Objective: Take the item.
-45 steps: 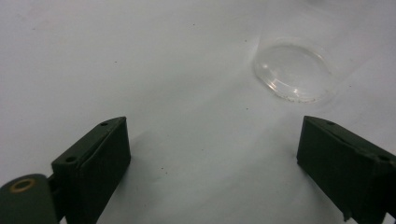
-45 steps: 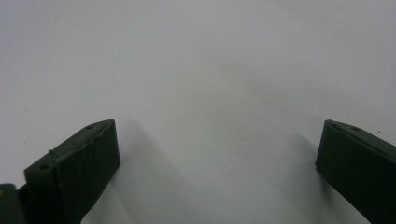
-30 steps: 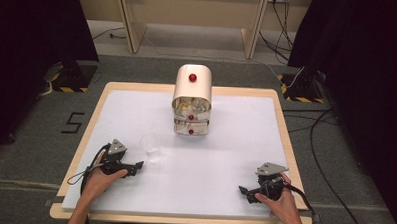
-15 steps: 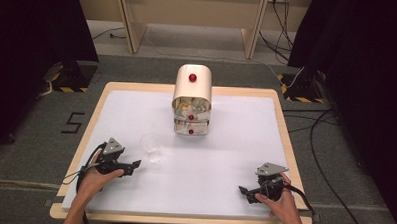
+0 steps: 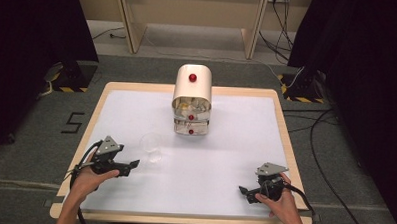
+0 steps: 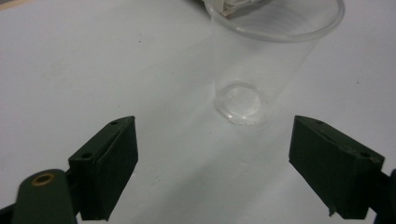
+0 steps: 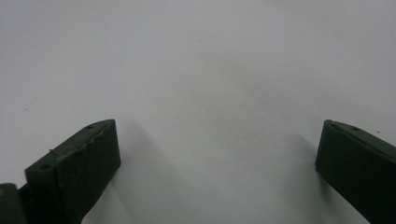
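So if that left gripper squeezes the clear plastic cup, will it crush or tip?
The clear plastic cup looks thin-walled and empty, so probably light and easily dented. It stands tall on a narrow base, so a nudge might tip it. The left gripper is open, not touching.

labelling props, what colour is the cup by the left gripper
The cup is clear, colourless plastic; the left gripper view shows it best.

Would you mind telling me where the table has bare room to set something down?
The widest free patch lies between the clear cup and the right gripper, in front of the dispenser. The strips either side of the dispenser, out to the table edges, are bare too. It is crowded only near the left gripper, whose open jaws face the cup.
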Demonstrator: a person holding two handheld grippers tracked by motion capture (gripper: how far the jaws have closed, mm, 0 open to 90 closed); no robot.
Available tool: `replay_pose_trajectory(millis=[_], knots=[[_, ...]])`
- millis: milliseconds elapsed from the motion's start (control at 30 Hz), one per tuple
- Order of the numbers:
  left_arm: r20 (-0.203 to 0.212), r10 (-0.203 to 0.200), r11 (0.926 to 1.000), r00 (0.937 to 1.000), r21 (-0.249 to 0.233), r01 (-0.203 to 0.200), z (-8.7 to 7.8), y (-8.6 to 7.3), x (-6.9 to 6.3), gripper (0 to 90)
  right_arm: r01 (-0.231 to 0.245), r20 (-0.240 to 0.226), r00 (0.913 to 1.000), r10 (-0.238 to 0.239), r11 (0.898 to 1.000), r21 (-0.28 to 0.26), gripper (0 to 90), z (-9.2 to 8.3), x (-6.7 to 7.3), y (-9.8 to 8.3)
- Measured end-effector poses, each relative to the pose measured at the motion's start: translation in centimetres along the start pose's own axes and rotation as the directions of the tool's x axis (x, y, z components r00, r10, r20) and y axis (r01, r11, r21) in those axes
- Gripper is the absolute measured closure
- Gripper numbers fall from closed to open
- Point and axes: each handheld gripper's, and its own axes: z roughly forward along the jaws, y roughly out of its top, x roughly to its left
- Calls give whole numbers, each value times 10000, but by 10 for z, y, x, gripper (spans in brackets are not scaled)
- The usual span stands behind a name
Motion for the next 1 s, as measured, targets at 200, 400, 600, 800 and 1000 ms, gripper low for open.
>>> replay_pose_trajectory(millis=[200, 400, 600, 800, 1000], knots=[[80, -55, 9987, 10000, -504, 59, -13, 9, -2, 153, -15, -1, 10000, 15, 10000, 10, 4, 0, 0, 0], [56, 186, 9946, 9998, -1027, -179, -23, 21, -9, 152, -29, -16, 10000, 29, 10000, 24, 4, 0, 0, 0], [72, 482, 9854, 9988, -1638, -464, -29, 41, -17, 151, -24, -21, 10000, 24, 10000, 21, 4, 0, 0, 0], [418, 464, 9787, 9980, -2020, -371, -21, 59, -23, 152, -26, -22, 10000, 26, 10000, 22, 4, 0, 0, 0], [962, 627, 9749, 9934, -2189, -403, -6, 82, -32, 155, -22, -23, 10000, 22, 10000, 23, 4, 0, 0, 0]])
